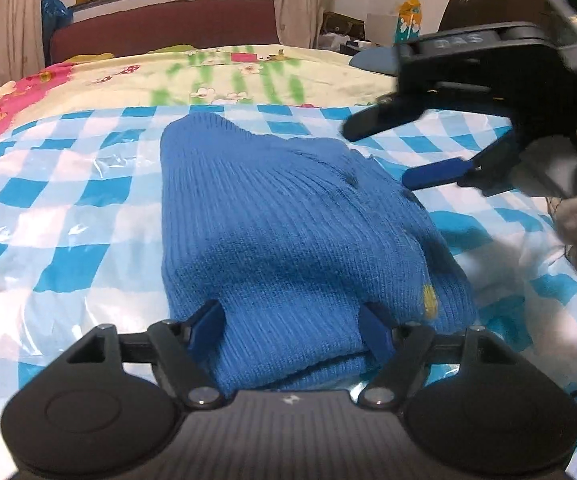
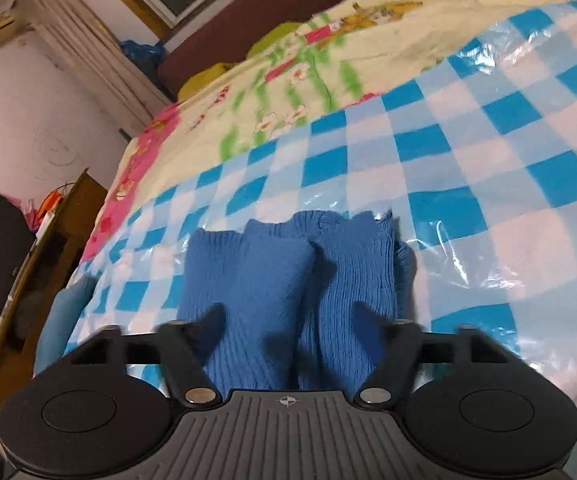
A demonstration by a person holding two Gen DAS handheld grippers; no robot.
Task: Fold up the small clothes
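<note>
The folded blue ribbed knit garment (image 1: 288, 236) runs lengthwise straight ahead of the left gripper (image 1: 292, 326), whose wide-spread jaws straddle its near end. The right gripper (image 2: 288, 320), equally wide, hovers over it. Beneath lies a glossy blue-and-white checked plastic sheet (image 2: 468, 152) on a floral bedspread (image 1: 228, 76).

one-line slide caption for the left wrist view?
Left gripper open at folded blue knit garment on checkered sheet.

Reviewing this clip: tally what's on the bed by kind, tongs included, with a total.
Blue knit garment: 1
Blue-and-white checked plastic sheet: 1
Floral bedspread: 1
Tongs: 2, left tongs and right tongs
Total: 5
</note>
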